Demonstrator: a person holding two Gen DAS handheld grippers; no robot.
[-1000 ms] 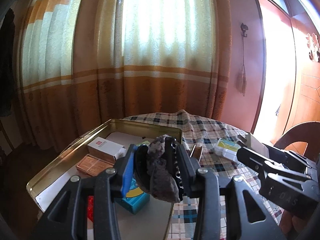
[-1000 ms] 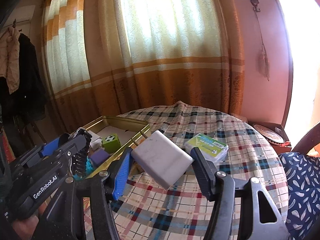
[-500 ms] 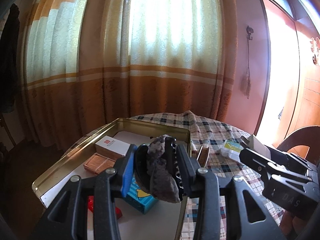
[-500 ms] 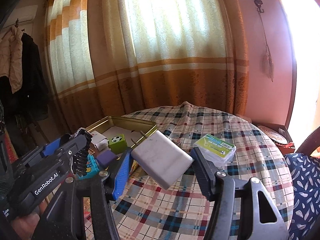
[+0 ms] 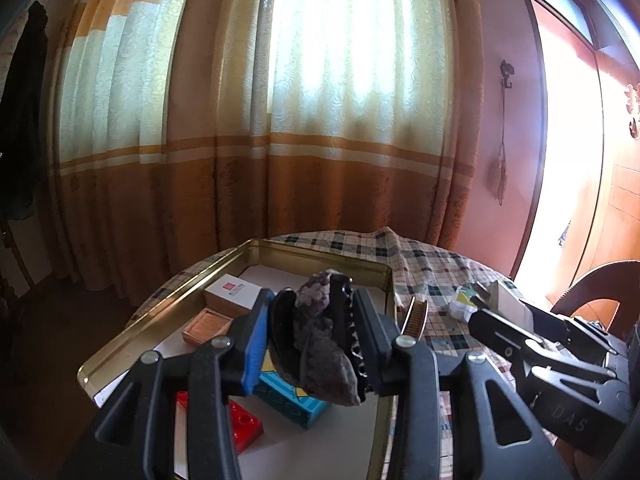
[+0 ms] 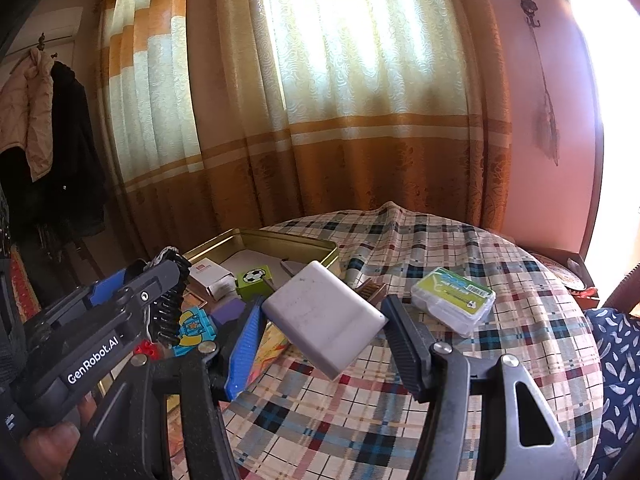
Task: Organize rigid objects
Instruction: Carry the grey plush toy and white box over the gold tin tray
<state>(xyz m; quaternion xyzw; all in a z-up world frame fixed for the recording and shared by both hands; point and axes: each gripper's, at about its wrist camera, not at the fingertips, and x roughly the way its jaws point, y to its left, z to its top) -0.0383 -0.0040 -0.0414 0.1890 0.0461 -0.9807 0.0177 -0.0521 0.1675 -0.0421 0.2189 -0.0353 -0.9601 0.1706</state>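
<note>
While both tongs hover above the round tabletop [image 6: 400,432] with its plaid cloth, each is clamped on something. The left tongs [image 5: 316,344] pinch a dark, lumpy, rough-surfaced piece [image 5: 324,356] together with a black toothed part; what it is cannot be told. It hangs over the near end of a shallow gold metal tray [image 5: 160,320] that lies along the tabletop's left edge. The right tongs [image 6: 324,320] grip a smooth, pale grey block with rounded corners [image 6: 324,316], tilted, above the cloth just right of the tray. The left wrist view looks down into the tray: a white flat box with a red mark [image 5: 232,292], a square copper-toned box [image 5: 208,326], a teal carton [image 5: 288,400] and a red studded brick [image 5: 244,428] lie on its pale lining. The right wrist view alone shows a green cube printed with a football [image 6: 254,282], a purple block [image 6: 226,310] and a clear plastic case with a green label [image 6: 452,300] lying on the cloth towards the tabletop's right edge. A ribbed brown comb-like piece [image 5: 414,316] lies just outside the tray's right wall.
</note>
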